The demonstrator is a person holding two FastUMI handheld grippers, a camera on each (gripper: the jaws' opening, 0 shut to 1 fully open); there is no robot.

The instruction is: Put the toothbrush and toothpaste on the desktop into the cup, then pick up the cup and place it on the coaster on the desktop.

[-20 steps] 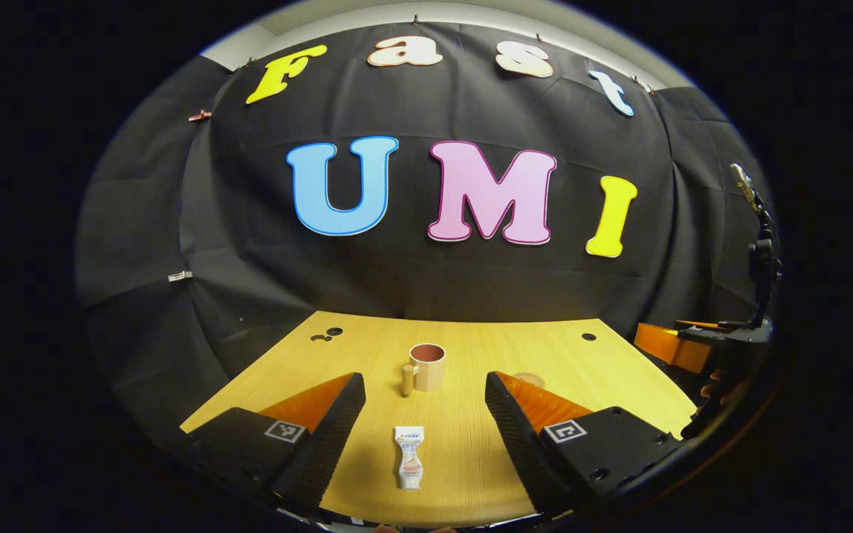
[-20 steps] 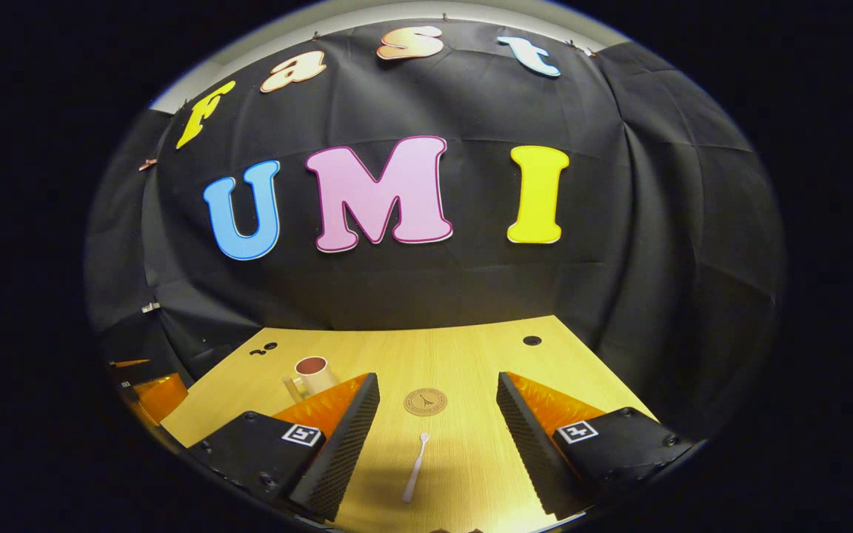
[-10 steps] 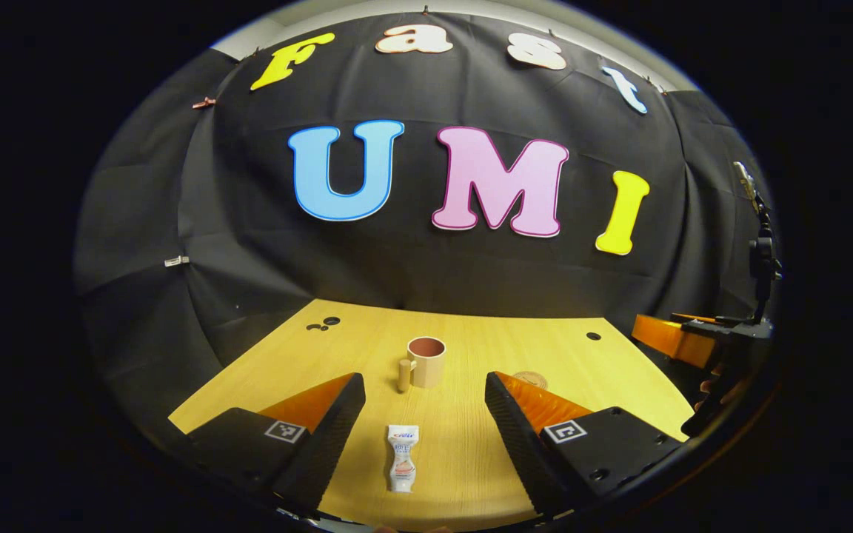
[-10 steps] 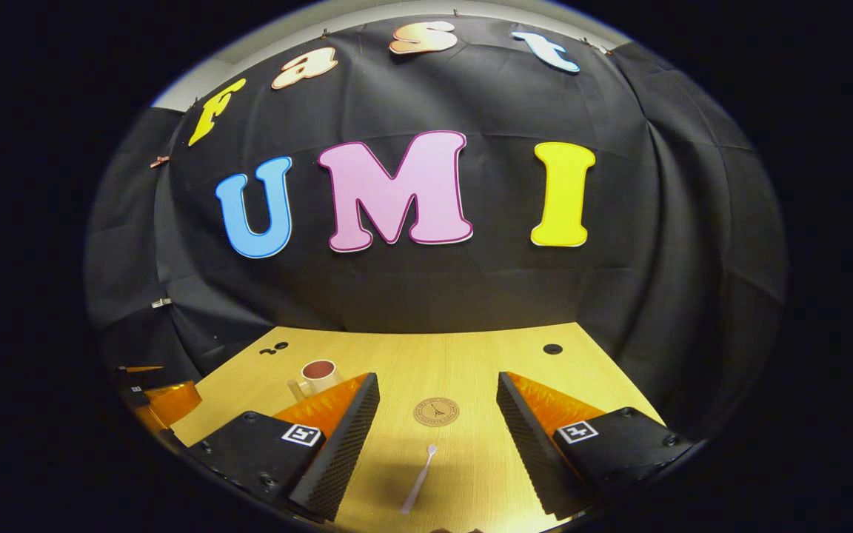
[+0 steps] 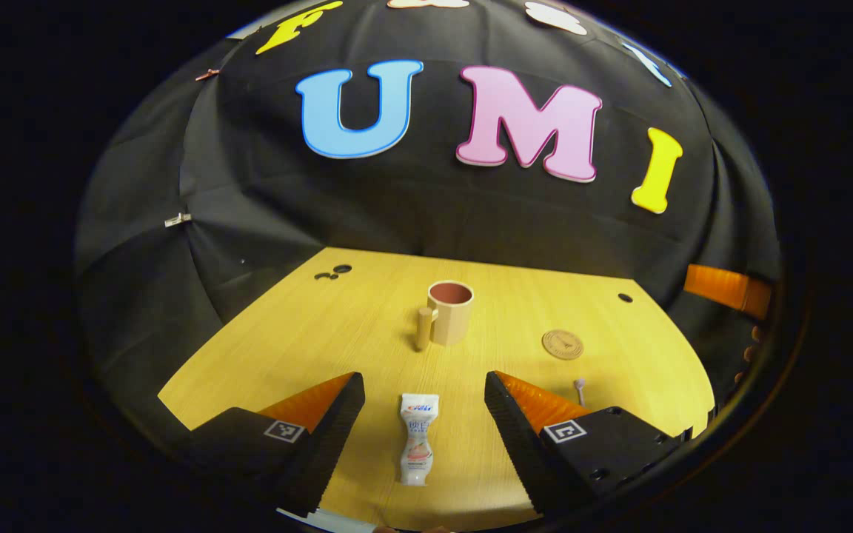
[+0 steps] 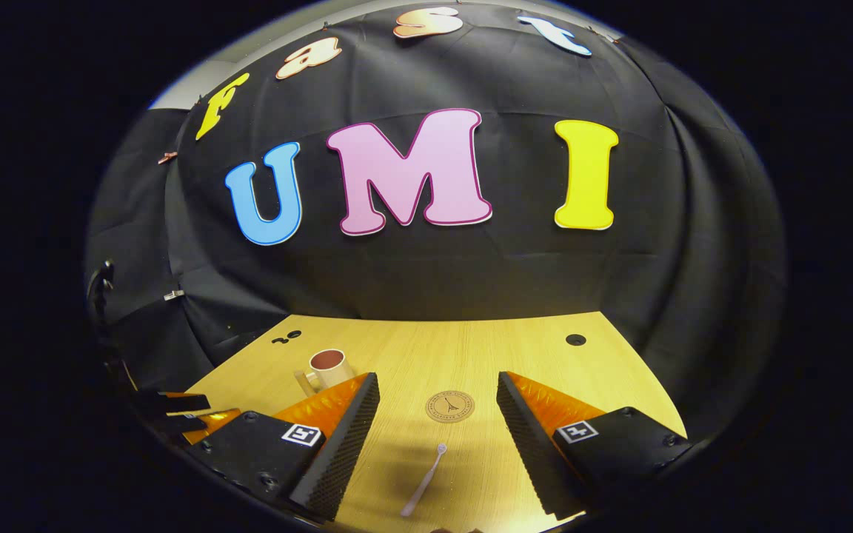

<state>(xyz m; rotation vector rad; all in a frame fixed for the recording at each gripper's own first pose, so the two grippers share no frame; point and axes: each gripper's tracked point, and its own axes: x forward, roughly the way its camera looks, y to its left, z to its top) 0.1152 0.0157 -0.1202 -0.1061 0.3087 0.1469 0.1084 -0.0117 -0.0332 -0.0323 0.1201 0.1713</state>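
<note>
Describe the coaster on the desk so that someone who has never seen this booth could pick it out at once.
Start at the yellow wooden desk that stands against the black cloth wall. The coaster lies flat on it, beyond the head of the white toothbrush and to the right of the tan cup. It is the one thin round brown disc there, with a small dark emblem at its centre.

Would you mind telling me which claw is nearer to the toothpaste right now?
Left. The left claw is open with the toothpaste lying on the desktop between its fingers. The right claw is open over the toothbrush, off to the side, beyond the coaster.
</note>
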